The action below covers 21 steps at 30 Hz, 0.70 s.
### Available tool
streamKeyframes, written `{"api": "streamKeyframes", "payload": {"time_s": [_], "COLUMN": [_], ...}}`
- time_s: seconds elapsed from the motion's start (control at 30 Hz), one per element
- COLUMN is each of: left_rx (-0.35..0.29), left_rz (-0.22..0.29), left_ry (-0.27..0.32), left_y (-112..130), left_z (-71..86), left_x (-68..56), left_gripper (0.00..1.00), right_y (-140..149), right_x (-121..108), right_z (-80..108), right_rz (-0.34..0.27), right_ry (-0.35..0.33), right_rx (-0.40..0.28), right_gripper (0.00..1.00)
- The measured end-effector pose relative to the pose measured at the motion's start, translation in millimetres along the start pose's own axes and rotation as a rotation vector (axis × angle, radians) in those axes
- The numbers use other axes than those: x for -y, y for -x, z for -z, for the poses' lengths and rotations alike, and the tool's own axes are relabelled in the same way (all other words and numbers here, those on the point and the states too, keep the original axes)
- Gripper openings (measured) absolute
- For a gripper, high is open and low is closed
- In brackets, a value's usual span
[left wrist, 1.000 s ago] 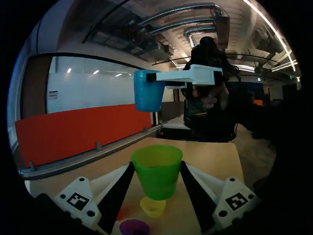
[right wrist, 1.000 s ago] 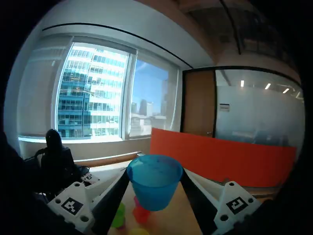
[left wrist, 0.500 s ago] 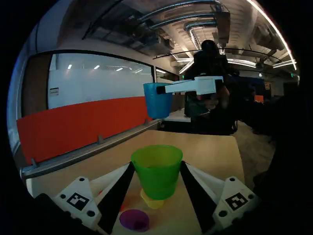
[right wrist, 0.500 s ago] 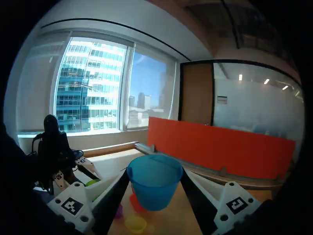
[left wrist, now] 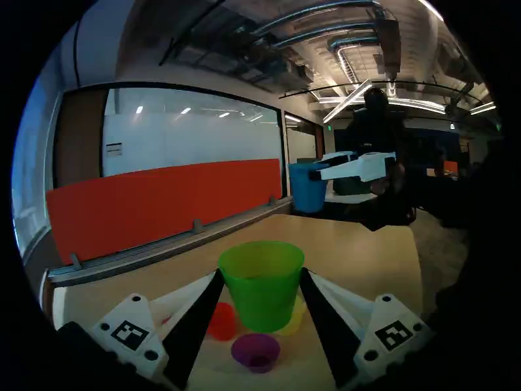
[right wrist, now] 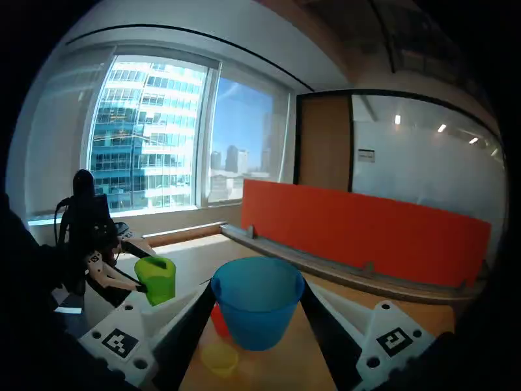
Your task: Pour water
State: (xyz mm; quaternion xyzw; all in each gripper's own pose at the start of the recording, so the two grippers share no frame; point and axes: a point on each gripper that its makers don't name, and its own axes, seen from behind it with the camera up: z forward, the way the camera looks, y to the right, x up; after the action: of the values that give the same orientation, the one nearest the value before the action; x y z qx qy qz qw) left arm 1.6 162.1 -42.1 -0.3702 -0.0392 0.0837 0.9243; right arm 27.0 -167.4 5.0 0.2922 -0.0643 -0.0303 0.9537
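Gripping a green cup (left wrist: 260,293) upright above the table (left wrist: 365,260), the left gripper (left wrist: 260,277) has both fingers pressed against its sides. The right gripper (right wrist: 257,290) is clamped likewise on an upright blue cup (right wrist: 257,316), held in the air near the table's far edge. Beneath the green cup, a red cup (left wrist: 221,321), purple cup (left wrist: 256,352) and yellow cup (left wrist: 295,319) sit close together on the tabletop.
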Motion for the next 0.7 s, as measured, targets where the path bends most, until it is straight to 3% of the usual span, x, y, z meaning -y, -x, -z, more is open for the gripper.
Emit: {"api": "streamKeyframes", "payload": {"time_s": [0.3,0.7], "left_rx": [0.010,0.066], "left_rz": [0.006,0.002], "left_ry": [-0.084,-0.139], "left_y": [6.4,31.7], "left_z": [18.8,27.5], "left_x": [39.5,73.8], "left_gripper": [0.84,0.84], "right_y": [21.3,45.4], "right_x": [-6.2,-14.3], "right_z": [-9.3,-21.4], "right_rz": [0.004,0.015], "right_ry": [-0.002,-0.006], "right_rx": [0.027,0.066], "right_gripper": [0.91,0.91]}}
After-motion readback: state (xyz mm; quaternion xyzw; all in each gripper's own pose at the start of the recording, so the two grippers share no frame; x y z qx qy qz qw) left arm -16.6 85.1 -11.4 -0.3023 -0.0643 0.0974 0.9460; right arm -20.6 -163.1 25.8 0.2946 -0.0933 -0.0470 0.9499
